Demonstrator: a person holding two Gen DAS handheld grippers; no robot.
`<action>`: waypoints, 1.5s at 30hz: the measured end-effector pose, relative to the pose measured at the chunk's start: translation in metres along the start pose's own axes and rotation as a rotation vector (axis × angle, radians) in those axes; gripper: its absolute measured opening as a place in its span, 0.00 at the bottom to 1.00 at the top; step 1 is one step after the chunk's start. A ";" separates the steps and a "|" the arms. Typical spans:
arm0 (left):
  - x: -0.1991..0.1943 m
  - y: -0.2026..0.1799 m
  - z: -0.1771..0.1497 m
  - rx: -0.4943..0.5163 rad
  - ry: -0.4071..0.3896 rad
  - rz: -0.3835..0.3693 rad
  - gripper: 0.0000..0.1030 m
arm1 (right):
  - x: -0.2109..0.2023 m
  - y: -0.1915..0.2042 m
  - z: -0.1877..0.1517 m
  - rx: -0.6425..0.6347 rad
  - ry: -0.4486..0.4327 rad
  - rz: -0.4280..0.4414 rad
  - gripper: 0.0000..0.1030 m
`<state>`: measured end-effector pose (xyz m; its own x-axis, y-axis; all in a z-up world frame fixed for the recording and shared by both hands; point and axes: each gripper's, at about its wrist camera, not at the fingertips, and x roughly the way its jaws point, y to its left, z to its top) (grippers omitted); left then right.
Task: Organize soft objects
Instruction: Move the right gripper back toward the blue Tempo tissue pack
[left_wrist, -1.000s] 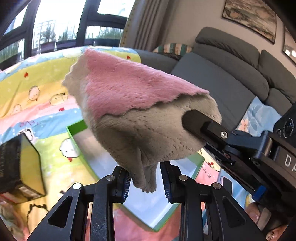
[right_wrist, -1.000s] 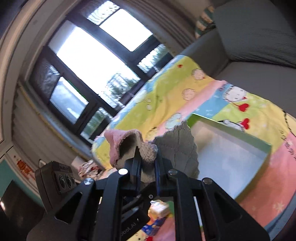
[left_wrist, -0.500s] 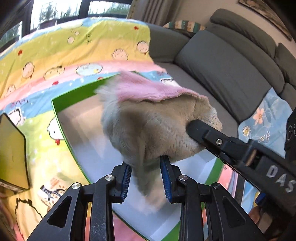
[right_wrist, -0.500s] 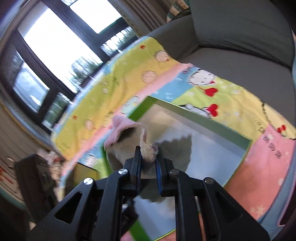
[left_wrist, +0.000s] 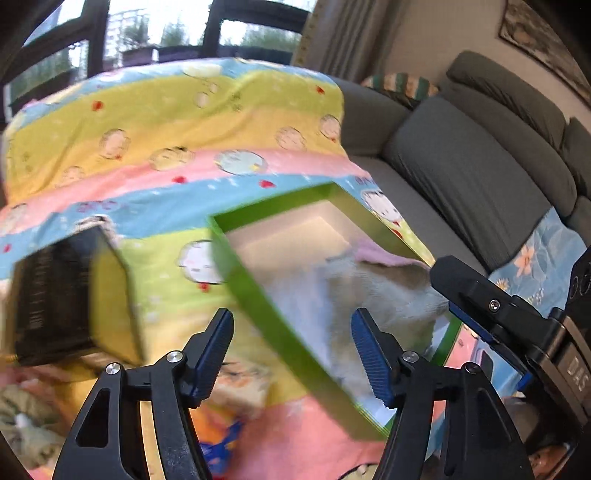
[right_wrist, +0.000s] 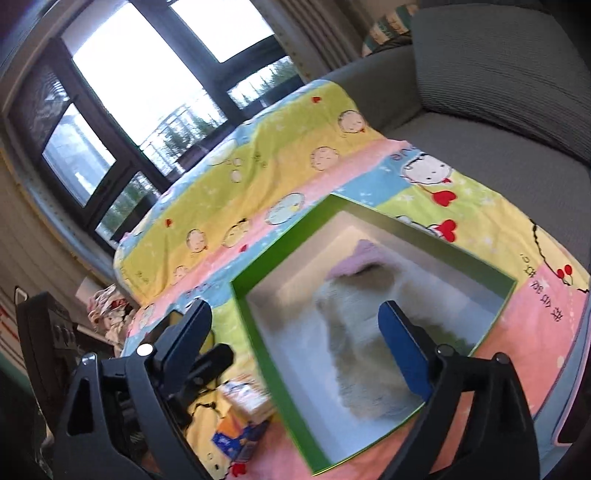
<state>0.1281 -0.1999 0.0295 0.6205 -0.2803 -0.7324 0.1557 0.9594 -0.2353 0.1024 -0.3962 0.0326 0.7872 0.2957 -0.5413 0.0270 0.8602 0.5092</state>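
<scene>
Cartoon blanket, green box, blurred cloth inside

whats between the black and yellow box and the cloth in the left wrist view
The green box's near wall and a strip of cartoon blanket lie between the black and yellow box and the cloth.
</scene>
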 end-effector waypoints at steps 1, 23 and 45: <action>-0.011 0.007 -0.003 -0.004 -0.021 0.028 0.66 | -0.001 0.005 -0.001 -0.006 0.000 0.006 0.90; -0.112 0.170 -0.123 -0.287 -0.089 0.321 0.73 | 0.014 0.134 -0.112 -0.318 0.133 0.019 0.94; -0.092 0.199 -0.153 -0.353 -0.039 0.338 0.73 | 0.074 0.118 -0.148 -0.356 0.304 -0.125 0.94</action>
<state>-0.0156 0.0125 -0.0474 0.6209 0.0524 -0.7821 -0.3254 0.9250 -0.1963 0.0730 -0.2116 -0.0466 0.5739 0.2434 -0.7819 -0.1445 0.9699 0.1959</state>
